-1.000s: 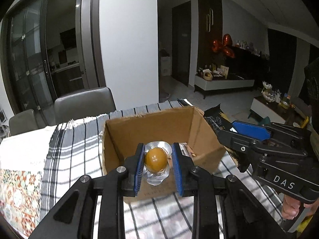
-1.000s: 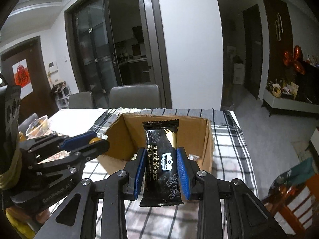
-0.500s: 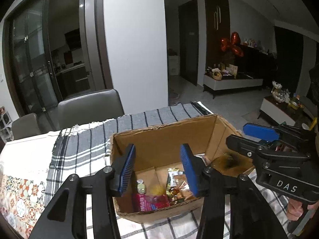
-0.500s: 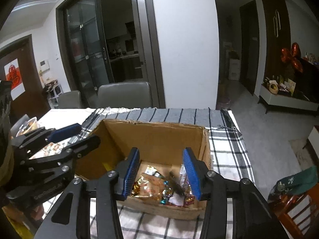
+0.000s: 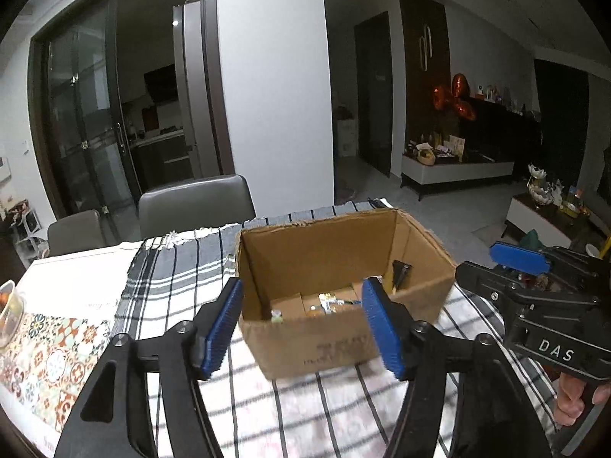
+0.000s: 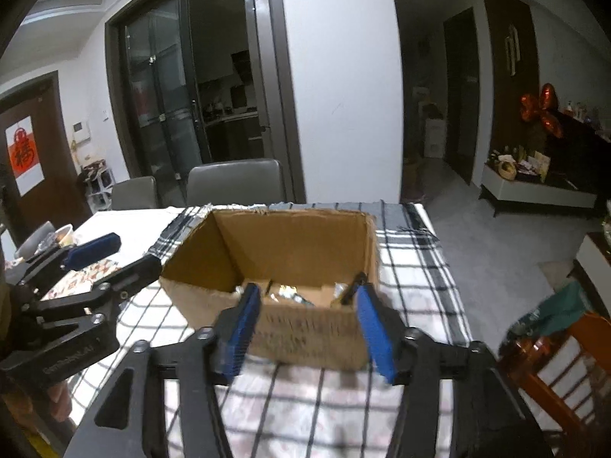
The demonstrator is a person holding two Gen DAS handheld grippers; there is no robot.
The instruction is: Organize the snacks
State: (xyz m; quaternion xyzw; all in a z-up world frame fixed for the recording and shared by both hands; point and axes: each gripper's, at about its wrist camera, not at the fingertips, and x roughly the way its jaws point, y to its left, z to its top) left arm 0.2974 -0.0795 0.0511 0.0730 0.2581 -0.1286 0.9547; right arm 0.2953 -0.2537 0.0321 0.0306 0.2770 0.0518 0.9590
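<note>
- My left gripper (image 5: 303, 328): blue-padded jaws opening, nothing between them; it hangs in front of the near wall of the cardboard box, pointing down toward it. Also seen from the right wrist view at the left edge (image 6: 110, 253), jaws apart and empty.
- My right gripper (image 6: 307, 330): blue pads parting as well, empty, poised before the same near wall. From the left wrist view it shows at the right edge (image 5: 492, 263), black body lettered "DAS", with my right hand (image 5: 576, 400) gripping its handle below.
- Cardboard box (image 5: 324, 259): open-topped, brown, upright on the checked cloth, faint print on its near face. It stands between the two grippers, just ahead of both.
- Snacks (image 5: 330, 301): small wrapped packets lying on the box floor, mostly hidden by the near wall; foil glints show in the right wrist view (image 6: 286, 292). A dark packet (image 5: 401, 273) leans in the right near corner of the box.
- Checked cloth (image 5: 172, 267): white and grey with black lines, spread over the table under the box.
- Patterned mat (image 5: 49, 347): tiled motif in red and teal, left of the cloth.
- Clear container (image 5: 7, 313): at the left edge, contents unclear.
- Grey chairs (image 5: 194, 206): two, behind the table's far side.
</note>
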